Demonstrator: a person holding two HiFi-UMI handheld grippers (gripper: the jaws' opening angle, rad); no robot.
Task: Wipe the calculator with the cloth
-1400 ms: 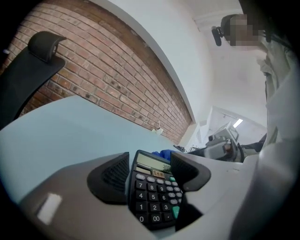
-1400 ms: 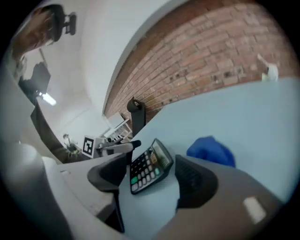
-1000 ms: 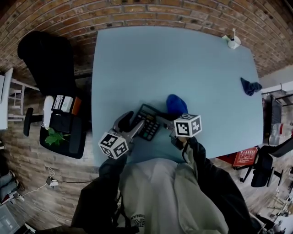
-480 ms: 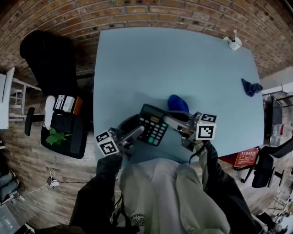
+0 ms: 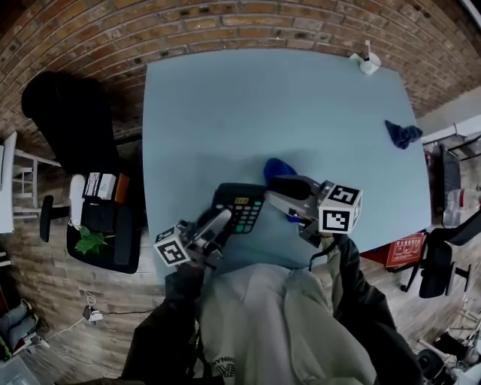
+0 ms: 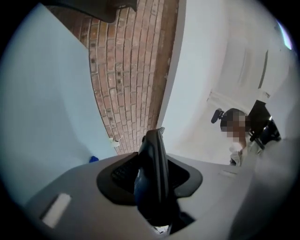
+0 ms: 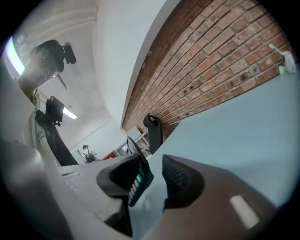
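Over the blue table (image 5: 225, 113), the left gripper (image 5: 223, 219) has just closed on the calculator (image 5: 240, 206). The right gripper (image 5: 276, 190), jaws just opened and loose at its edge, half-hides the cloth (image 5: 276, 167).

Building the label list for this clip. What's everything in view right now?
table: 1, light blue, centre
brick wall: 1, red-brown, behind the table
calculator: 1, black, table's near side, in the left tool
cloth: 1, blue, just beyond the calculator
second cloth: 1, dark blue, table's right edge
small object: 1, white, table's far right corner
office chair: 1, black, floor left of table
second chair: 1, black, floor at right
plant: 1, green, by the office chair
red box: 1, red, floor at right
left tool: 1, grey, jaws just closed further, shut on the calculator
right tool: 1, grey, jaws just opened, calculator's edge between them, not gripped
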